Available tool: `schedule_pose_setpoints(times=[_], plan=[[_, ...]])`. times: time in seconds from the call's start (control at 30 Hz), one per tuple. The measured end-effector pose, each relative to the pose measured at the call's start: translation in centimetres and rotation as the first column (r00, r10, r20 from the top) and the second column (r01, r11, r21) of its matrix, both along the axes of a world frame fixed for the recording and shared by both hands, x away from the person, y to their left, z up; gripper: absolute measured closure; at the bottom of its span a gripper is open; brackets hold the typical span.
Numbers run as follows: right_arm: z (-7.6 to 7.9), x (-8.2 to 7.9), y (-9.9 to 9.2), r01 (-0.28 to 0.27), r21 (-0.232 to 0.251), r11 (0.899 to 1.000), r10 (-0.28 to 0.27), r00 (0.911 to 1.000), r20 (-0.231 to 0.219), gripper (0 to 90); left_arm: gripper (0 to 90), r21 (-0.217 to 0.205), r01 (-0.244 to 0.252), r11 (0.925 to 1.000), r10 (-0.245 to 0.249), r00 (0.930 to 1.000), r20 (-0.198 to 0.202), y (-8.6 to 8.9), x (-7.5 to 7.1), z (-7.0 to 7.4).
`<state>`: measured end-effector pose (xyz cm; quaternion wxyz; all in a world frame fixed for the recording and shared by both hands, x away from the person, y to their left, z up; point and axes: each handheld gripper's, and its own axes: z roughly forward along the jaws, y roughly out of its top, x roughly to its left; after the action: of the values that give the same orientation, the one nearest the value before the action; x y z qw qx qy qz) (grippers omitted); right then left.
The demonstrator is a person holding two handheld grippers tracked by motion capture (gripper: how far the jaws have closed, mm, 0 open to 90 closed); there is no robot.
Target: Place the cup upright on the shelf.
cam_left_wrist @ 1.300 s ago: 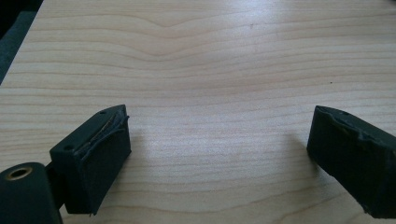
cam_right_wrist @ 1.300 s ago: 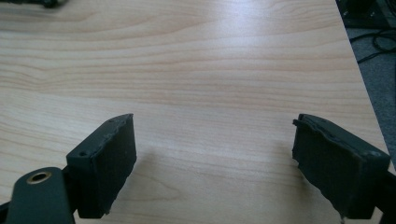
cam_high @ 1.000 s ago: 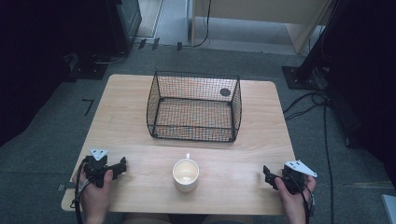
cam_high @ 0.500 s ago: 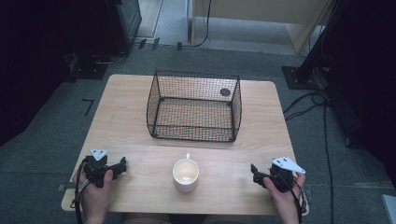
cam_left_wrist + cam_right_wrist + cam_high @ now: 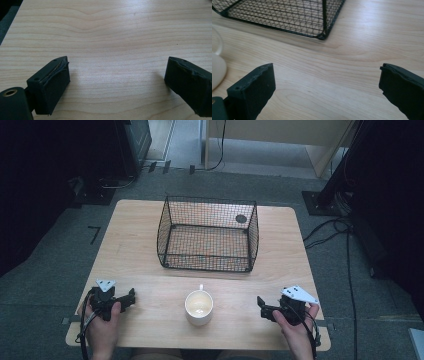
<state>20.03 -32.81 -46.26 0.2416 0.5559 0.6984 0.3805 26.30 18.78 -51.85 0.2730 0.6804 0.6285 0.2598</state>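
Cup (image 5: 199,307) sits on the tabletop (image 5: 150,245) just in front of the basket (image 5: 208,234). Your right tongs (image 5: 260,302) (jaws apart, empty) are nearer; left tongs (image 5: 132,296) also apart.

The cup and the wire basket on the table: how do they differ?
The cup is white, solid-walled and round; the basket is black, see-through wire mesh and boxy. The cup is much smaller than the basket. The cup stands near the table's front edge, between the two grippers, while the basket stands farther back. Both stand upright on the wooden table, open at the top, untouched by either gripper.
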Motion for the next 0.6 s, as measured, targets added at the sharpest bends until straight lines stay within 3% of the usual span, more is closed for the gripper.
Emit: schedule_pose_setpoints(times=[0.2, 0.6], plan=[[0.7, -0.1, 1.9, -0.058, 0.006, 0.998, 0.058, 0.9983, 0.009, 0.2, 6.4, 0.000, 0.000, 1.0000, 0.000, 1.0000, 0.000, 0.0, 0.0, 0.0], [1.2, 0.0, 4.1, -0.102, 0.018, 0.995, 0.102, 0.9947, 0.015, 0.3, 6.4, 0.000, 0.000, 1.0000, 0.000, 1.0000, 0.000, 0.0, 0.0, 0.0]])
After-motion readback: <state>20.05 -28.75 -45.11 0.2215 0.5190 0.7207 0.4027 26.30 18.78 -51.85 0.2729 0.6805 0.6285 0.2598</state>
